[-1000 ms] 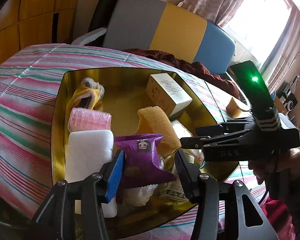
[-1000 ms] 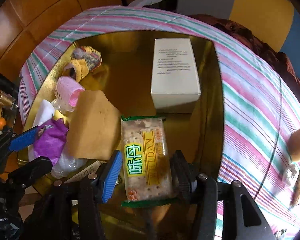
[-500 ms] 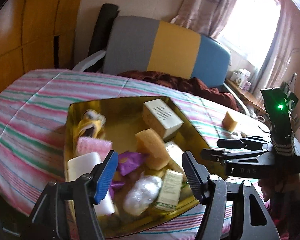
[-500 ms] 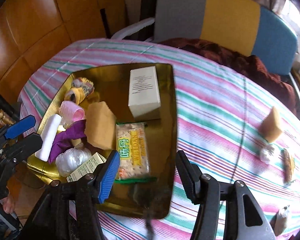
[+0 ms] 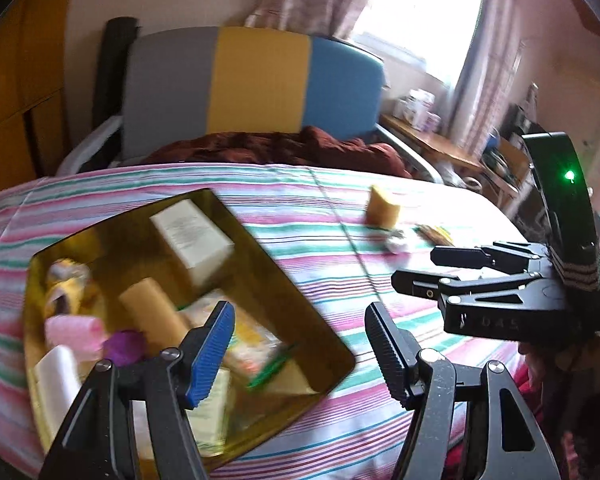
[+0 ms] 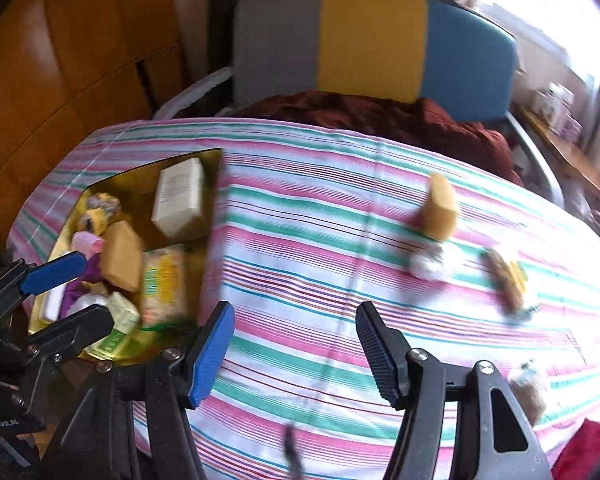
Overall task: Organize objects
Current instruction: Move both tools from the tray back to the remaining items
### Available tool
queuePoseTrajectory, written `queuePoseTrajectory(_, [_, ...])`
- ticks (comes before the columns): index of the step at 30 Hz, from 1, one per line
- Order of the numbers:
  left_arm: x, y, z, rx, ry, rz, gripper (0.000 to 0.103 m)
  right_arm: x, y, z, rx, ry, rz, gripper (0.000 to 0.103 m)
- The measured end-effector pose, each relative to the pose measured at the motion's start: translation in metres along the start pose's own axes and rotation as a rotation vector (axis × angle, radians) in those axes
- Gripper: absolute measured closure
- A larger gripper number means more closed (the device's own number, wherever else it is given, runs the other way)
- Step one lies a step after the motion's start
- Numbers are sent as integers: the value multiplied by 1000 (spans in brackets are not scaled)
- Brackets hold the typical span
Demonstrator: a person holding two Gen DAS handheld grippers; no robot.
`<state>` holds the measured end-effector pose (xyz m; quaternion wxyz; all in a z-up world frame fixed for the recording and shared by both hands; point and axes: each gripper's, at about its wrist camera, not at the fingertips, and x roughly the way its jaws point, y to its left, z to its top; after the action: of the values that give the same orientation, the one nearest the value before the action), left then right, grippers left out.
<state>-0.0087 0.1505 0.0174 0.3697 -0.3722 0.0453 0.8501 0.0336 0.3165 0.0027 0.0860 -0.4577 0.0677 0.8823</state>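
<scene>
Both my claws are out over the striped tabletop [image 6: 300, 240], and both have just been opening. My left claw [image 5: 300, 348] gapes with nothing between its jaws, hanging above the near corner of the gold tray [image 5: 296, 292]. My right claw [image 6: 296, 348] is spread and empty too, over bare cloth. The cracker packet [image 6: 162, 280] lies in the tray beside the white box [image 6: 180, 196]. A yellow sponge [image 6: 442, 204] stands well apart, across the cloth.
</scene>
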Motion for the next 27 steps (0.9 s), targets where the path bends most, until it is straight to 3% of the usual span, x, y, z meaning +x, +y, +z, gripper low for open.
queuePoseTrajectory(13, [22, -54, 4, 116, 57, -48, 34, -2, -82, -2, 101, -32, -95, 39])
queuePoseTrajectory(22, [38, -60, 4, 129, 100, -32, 33, 8, -157, 12, 212, -129, -276, 34])
queuePoseTrajectory(25, [44, -64, 6, 136, 111, -21, 33, 13, -185, 1, 308, -159, -322, 33])
queuePoseTrajectory(27, [48, -65, 8, 134, 117, -22, 32, 18, -203, -6, 380, -124, -334, 33])
